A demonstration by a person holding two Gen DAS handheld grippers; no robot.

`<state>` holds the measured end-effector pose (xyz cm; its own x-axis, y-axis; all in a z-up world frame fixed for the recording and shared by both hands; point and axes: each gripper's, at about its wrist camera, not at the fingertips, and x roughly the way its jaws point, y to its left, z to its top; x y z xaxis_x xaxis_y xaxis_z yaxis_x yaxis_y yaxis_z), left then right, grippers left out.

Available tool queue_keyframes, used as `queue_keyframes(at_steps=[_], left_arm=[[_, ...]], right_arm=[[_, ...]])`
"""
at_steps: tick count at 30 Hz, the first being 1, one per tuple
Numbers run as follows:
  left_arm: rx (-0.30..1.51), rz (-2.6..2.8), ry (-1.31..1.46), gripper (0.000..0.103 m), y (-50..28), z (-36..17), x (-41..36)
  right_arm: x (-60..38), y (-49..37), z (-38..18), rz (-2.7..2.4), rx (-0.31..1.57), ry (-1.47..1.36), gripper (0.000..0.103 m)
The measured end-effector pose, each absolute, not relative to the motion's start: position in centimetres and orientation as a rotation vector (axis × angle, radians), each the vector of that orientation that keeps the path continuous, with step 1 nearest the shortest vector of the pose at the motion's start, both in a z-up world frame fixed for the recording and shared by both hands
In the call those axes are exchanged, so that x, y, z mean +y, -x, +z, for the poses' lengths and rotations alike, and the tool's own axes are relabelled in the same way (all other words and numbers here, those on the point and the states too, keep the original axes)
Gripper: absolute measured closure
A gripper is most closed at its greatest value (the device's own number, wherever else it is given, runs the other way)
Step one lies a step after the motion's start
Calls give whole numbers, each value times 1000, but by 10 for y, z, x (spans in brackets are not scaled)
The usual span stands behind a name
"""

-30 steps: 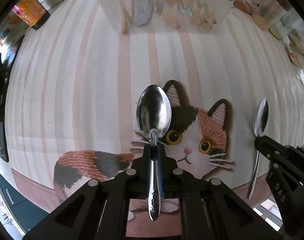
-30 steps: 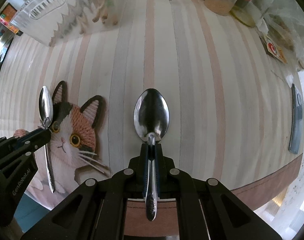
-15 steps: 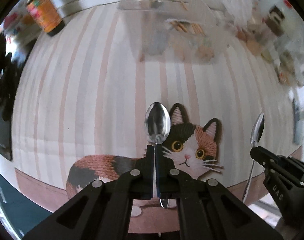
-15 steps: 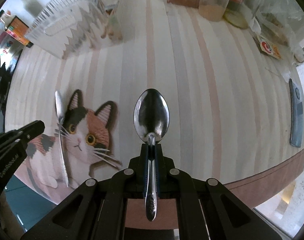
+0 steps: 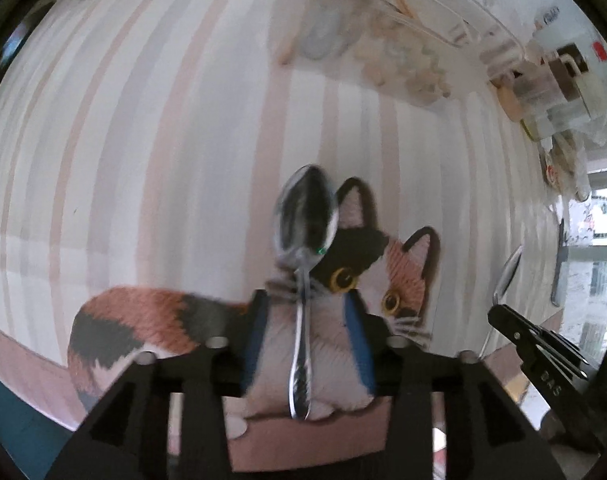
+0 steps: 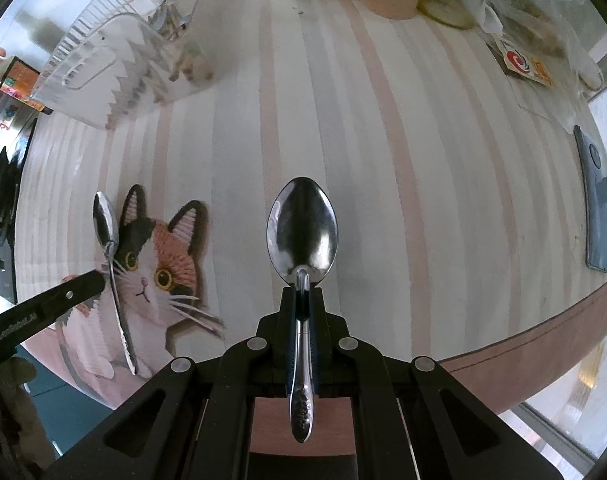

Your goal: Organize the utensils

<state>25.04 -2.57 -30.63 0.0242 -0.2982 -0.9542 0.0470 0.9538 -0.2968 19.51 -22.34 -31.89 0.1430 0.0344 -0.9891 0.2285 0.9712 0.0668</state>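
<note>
The left gripper [image 5: 306, 312] is opening over the cat picture near the table's [image 6: 383, 128] front edge; its spoon [image 5: 305, 240] hangs loose between the parted jaws, neither pad pressing on it. The right gripper [image 6: 302, 300] is clenched on a second spoon [image 6: 302, 232], bowl forward, above the striped cloth. A clear rack [image 6: 115, 68] stands toward the far left corner.

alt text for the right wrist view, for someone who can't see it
The right gripper is shut on a metal spoon, bowl forward, above a striped tablecloth with a cat picture. At left, the left gripper's finger reaches toward a second spoon.
</note>
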Motion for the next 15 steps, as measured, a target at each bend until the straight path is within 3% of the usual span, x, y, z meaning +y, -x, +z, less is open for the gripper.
queue_keyframes(at_steps=[3,7,8,10,13,15], left_arm=[[1505,-252,128,55,-255,-310,-43],[1468,-203,38,57,-261,-313,-65],[1460,-186,11,61,-262,-314,-71],[1439,-167,-57,81,-264,-314,-79],[1439,-171,-57,96,-267,-315,-82],[1441,-172,-50,99,-267,-315,-80]], right_arm=[[-232,-195,-319,-157,1421,-225,97],[-243,-195,-317,-173,1418,-229,97],[-245,-194,-317,-177,1418,-230,97],[-250,-194,-317,-183,1418,-234,97],[-255,-193,-318,-190,1415,-242,97],[-257,-192,-317,-190,1414,-242,97]])
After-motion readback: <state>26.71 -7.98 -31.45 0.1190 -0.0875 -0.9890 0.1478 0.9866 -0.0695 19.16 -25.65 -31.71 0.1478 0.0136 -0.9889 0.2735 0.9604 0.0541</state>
